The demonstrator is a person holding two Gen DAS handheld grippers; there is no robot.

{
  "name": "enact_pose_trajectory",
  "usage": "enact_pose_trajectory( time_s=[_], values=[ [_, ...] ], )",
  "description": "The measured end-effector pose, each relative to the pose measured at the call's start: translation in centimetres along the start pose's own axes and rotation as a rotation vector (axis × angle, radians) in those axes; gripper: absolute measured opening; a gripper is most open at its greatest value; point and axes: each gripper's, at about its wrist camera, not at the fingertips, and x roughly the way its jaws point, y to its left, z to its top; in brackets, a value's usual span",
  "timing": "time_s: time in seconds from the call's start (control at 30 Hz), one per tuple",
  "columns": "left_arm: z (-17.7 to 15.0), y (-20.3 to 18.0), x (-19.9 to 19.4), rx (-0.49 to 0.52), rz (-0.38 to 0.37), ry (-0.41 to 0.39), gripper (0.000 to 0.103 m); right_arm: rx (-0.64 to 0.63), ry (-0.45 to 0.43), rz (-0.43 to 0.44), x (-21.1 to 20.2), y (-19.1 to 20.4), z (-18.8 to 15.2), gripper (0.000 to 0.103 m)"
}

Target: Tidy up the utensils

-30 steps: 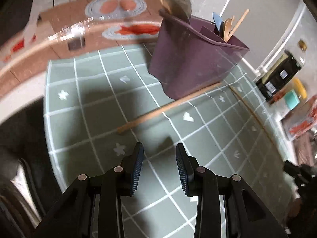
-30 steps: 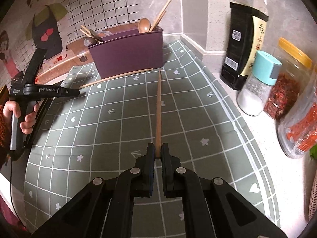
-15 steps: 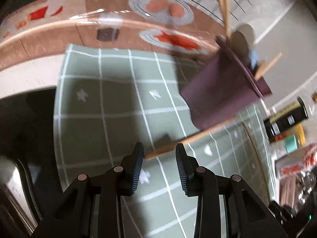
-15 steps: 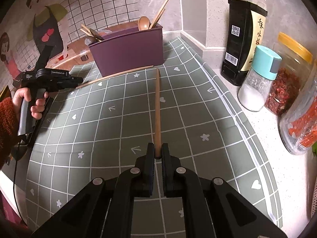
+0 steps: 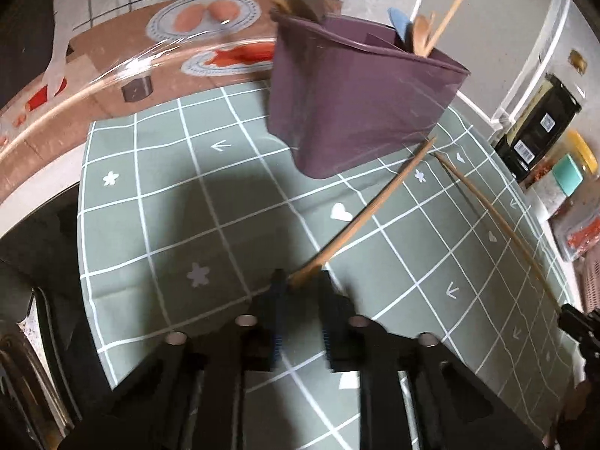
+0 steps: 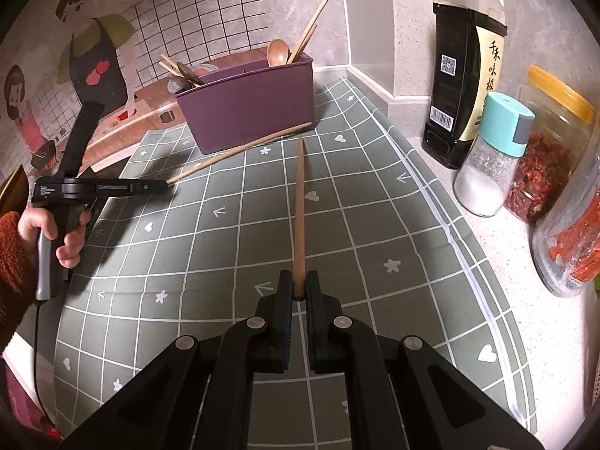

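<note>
The left gripper (image 5: 300, 285) now has its jaws closing around the near end of a wooden chopstick (image 5: 369, 215), which a second ago lay well ahead of wide-open jaws; whether it is clamped is blurred. The right gripper (image 6: 299, 292) stays clamped on a second chopstick (image 6: 299, 210), pointing ahead toward the purple utensil caddy (image 6: 245, 107). Right of it stands a dark sauce bottle (image 6: 463, 75) with Chinese lettering, QR code and barcode.
</note>
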Motion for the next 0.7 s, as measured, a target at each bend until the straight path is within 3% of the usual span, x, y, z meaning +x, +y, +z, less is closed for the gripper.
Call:
enact_pose_trajectory(
  time_s=[0.1,0.2,0.37,0.5,0.57,0.67,0.7],
  values=[
    [-0.6,-1.4,0.1,0.035,0.057,-0.016,0.01,-0.001,-0.008,-0.005,-0.4,-0.2,0.0,0.006],
    [-1.5,-2.4,-0.9,0.016,0.086,-0.056,0.0,-0.007,-0.012,-0.016,-0.6,-0.6,0.1,0.006],
    [-2.6,-3.1,-6.5,-0.103,0.081,-0.219,0.0,-0.028,-0.019,-0.04,-1.2,-1.3,0.5,0.006],
    [-2.4,-4.1,-10.1,-0.09,0.09,-0.308,0.0,-0.057,-0.042,-0.043,-2.1,-1.5,1.3,0.006],
    [-2.4,-4.3,-10.2,-0.042,0.071,-0.294,0.0,-0.081,-0.055,-0.051,-2.6,-1.4,1.8,0.006],
    [-2.7,-3.5,-8.7,-0.034,-0.008,-0.212,0.004,-0.088,-0.058,-0.039,-2.9,-1.7,2.3,0.006],
    [-2.8,-3.4,-8.0,-0.035,-0.014,-0.196,0.009,-0.086,-0.055,-0.035,-2.9,-1.9,2.3,0.006]
  ],
)
